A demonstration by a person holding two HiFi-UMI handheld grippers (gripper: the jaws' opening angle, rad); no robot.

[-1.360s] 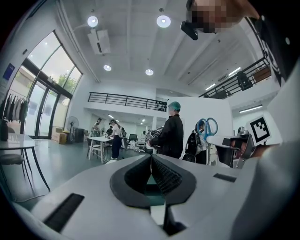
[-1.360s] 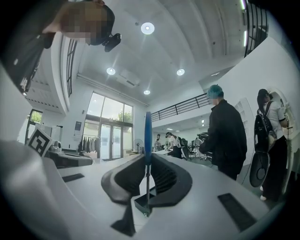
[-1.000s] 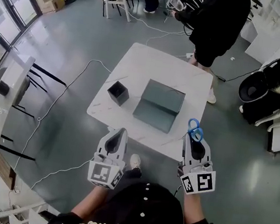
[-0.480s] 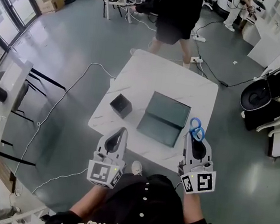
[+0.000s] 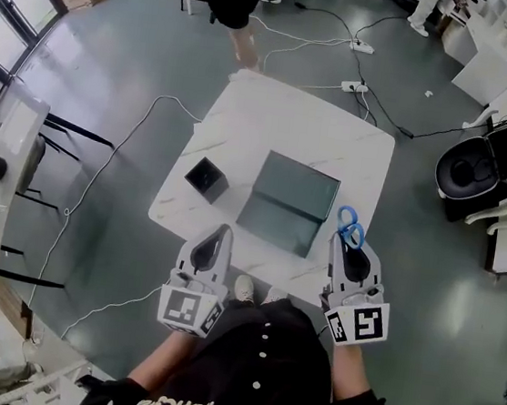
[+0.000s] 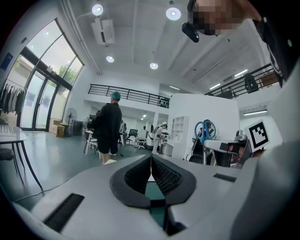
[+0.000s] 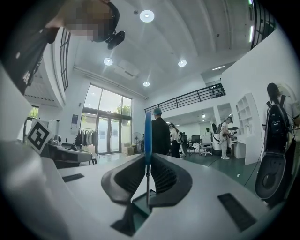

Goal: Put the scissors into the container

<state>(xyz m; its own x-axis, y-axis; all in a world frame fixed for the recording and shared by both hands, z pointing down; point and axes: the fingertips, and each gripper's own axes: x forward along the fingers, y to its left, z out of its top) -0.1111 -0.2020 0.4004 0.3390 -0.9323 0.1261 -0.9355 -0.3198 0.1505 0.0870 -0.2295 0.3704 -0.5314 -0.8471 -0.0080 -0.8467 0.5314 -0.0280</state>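
Your head camera looks steeply down from above the near side of the white tabletop (image 5: 289,137), high enough to take in the whole top and the grey floor (image 5: 114,70) all around it. The camera on your left gripper (image 5: 223,231) sits close behind its fingers (image 6: 164,176) and faces level across the room, past the tabletop's far side. The one on your right gripper (image 5: 348,242) sits the same way behind its fingers (image 7: 163,177). All three views share the person in black (image 6: 108,126) standing beyond the tabletop's far edge; the left gripper view also catches the right gripper.

Grey floor (image 5: 133,63), white table (image 5: 290,128), tall windows (image 6: 44,89)
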